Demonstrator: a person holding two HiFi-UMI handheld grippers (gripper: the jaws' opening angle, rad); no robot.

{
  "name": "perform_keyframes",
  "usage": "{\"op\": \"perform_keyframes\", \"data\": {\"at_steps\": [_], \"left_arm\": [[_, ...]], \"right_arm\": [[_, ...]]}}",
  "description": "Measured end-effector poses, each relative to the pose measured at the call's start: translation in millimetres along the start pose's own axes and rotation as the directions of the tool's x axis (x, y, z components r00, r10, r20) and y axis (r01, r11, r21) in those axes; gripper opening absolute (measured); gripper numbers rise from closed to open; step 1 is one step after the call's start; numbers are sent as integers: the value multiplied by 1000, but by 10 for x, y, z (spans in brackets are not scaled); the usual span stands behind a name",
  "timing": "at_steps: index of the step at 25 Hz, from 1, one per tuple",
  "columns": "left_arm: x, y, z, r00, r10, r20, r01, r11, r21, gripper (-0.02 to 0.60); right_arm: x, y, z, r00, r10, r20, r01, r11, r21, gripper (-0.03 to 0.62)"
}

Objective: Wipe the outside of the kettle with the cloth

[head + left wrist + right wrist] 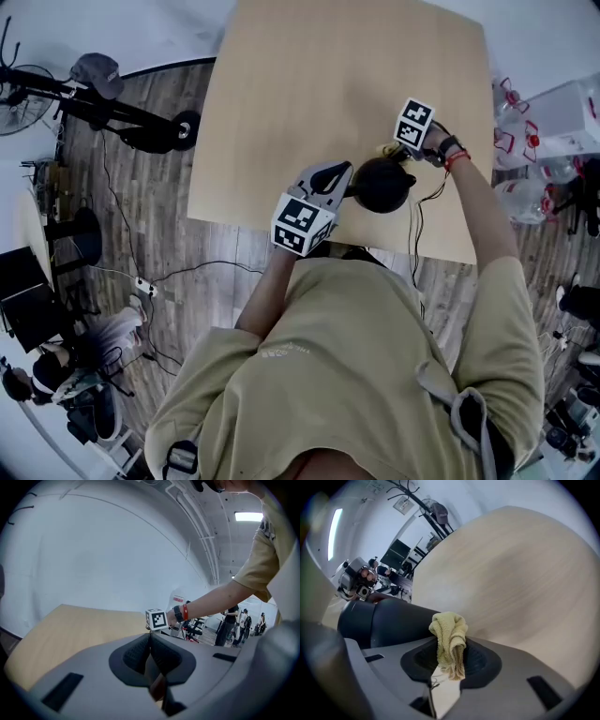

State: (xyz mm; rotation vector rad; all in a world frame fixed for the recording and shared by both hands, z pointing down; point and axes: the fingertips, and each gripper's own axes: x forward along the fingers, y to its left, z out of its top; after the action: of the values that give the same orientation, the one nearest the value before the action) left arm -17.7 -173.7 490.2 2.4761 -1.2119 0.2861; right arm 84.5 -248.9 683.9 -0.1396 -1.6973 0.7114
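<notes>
A black kettle [382, 186] stands near the front edge of the wooden table [309, 94]. My left gripper [347, 180] meets it from the left, at the handle side. In the left gripper view its jaws [150, 637] are pressed together with a dark strip caught low between them. My right gripper [396, 150] sits at the kettle's far right and is shut on a small yellow cloth [387, 150]. In the right gripper view the cloth [449, 630] bunches out of the right gripper [450, 645], just beside the kettle's dark body [389, 620].
A thin cable [417, 225] runs from the kettle over the table's front edge. A scooter [141, 127] and a fan stand on the floor at left. Clear plastic boxes [562, 112] stand at right. People stand far off in the room.
</notes>
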Motion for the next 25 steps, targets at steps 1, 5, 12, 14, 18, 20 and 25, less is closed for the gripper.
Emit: {"op": "perform_keyframes", "data": {"at_steps": [1, 5, 12, 14, 18, 20, 25], "left_arm": [[31, -32, 4, 1000, -11, -3, 11, 1000, 4, 25], [150, -153, 9, 999, -51, -19, 52, 998, 23, 25], [335, -398, 36, 995, -101, -22, 102, 993, 53, 25], [337, -466, 48, 993, -114, -18, 115, 992, 60, 25], [259, -571, 79, 990, -138, -2, 138, 989, 61, 25], [233, -616, 62, 989, -145, -1, 145, 987, 70, 25], [155, -704, -19, 988, -153, -8, 153, 985, 78, 25]], "right_arm": [[-4, -2, -84, 1000, 5, 26, -6, 1000, 24, 129], [-45, 40, -335, 978, 31, 207, -62, 988, 143, 127], [-16, 170, -807, 845, -67, 530, -124, 941, 315, 126], [38, 252, -943, 812, -100, 575, -140, 923, 357, 126], [128, 472, -1109, 771, -194, 607, -123, 889, 441, 126], [174, 580, -1180, 756, -246, 606, -104, 869, 483, 126], [351, 878, -1349, 754, -313, 578, -69, 837, 543, 126]]}}
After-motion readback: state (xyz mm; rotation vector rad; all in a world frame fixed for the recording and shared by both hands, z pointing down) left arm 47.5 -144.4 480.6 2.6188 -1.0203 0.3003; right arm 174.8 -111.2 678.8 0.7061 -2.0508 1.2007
